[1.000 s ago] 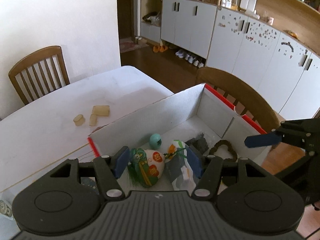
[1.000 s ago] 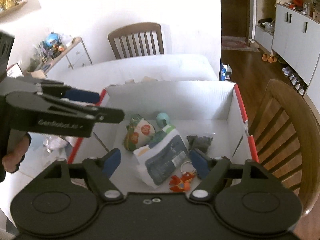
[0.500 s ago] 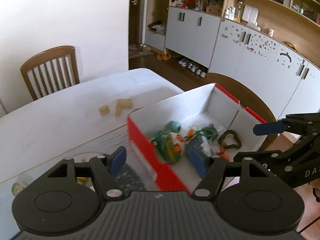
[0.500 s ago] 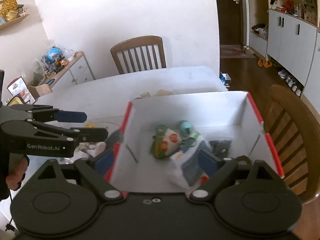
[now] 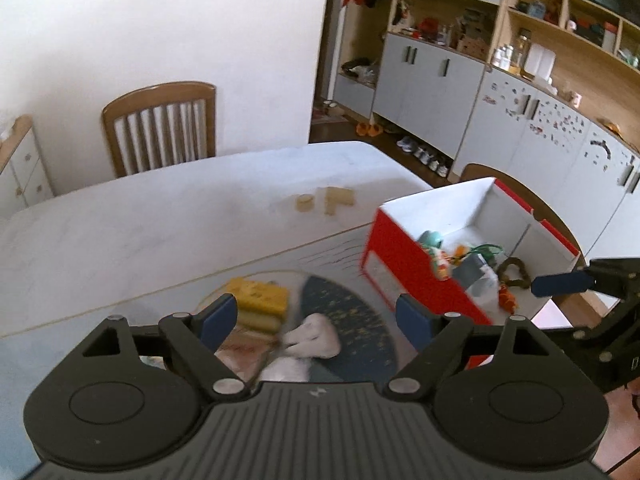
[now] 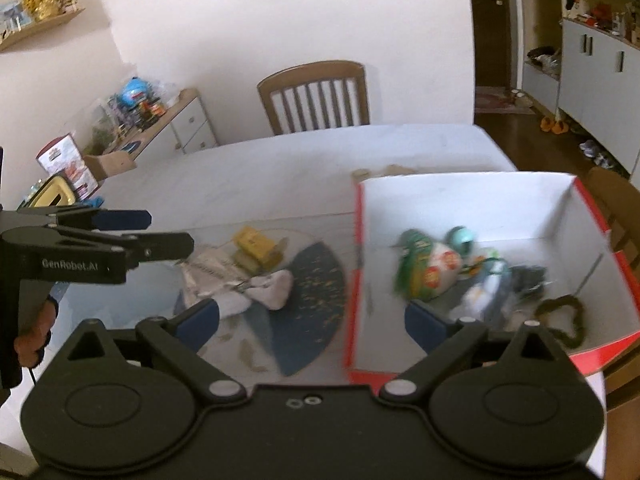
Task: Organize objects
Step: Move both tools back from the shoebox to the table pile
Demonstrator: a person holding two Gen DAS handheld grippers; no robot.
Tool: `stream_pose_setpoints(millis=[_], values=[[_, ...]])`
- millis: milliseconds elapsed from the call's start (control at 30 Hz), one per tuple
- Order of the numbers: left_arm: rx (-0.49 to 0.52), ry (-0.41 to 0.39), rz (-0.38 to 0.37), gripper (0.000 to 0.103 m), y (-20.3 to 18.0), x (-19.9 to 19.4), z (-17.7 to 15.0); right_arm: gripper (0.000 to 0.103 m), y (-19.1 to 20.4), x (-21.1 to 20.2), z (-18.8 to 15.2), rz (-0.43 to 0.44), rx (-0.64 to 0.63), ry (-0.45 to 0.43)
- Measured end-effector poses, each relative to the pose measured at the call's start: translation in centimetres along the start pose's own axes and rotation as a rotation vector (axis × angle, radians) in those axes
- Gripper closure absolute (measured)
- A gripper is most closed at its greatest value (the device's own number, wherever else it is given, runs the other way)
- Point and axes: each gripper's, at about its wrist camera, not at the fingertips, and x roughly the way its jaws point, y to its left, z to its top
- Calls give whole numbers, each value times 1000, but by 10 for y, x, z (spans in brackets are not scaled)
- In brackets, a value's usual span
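Note:
A red cardboard box (image 5: 404, 264) with white inner walls (image 6: 460, 204) stands on the white table. It holds an egg-shaped toy (image 6: 436, 270), a teal ball (image 6: 462, 236), a packet and a dark heart-shaped ring (image 6: 560, 316). Left of the box lie a yellow block (image 5: 260, 302) (image 6: 256, 246), a white crumpled piece (image 5: 316, 338) (image 6: 272, 288) and a dark blue fan-shaped piece (image 6: 316, 280). My left gripper (image 5: 316, 320) (image 6: 148, 232) hovers over that pile, its jaws opening, gripping nothing. My right gripper (image 6: 312, 320) hangs above the box's left wall, its jaws also opening and empty.
Small tan blocks (image 5: 324, 200) lie on the table beyond the box. A wooden chair (image 5: 160, 128) stands at the far side, another chair (image 6: 616, 208) right of the box. A low sideboard (image 6: 160, 128) with clutter lines the left wall. Grey cupboards (image 5: 432, 76) are at the back.
Both grippers have pulled back and to the left from over the box, which now sits to the right. Both pairs of jaws have widened. The pile on the table has come into view.

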Motion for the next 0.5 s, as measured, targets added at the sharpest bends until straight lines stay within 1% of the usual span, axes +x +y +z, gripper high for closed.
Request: stream_pose_setpoints(millis=[133,233,300,333,400,500], values=[[-26,8,4,16,25,-3,-8,4,19,15,-4,10,-10,28],[-34,0,6,16,40,-5,-15,4,33,26,-6,9,-23,45],[-30,-1,3,11,50,-4,-21,4,40,35,-6,6,-24,54],[-27,0,3,1,54,-3,-24,4,43,39,-5,1,-25,57],[-15,0,0,0,60,-1,-30,4,46,49,-4,-7,-24,68],[-4,22,1,0,70,7,-40,4,52,62,-2,-18,-25,84]])
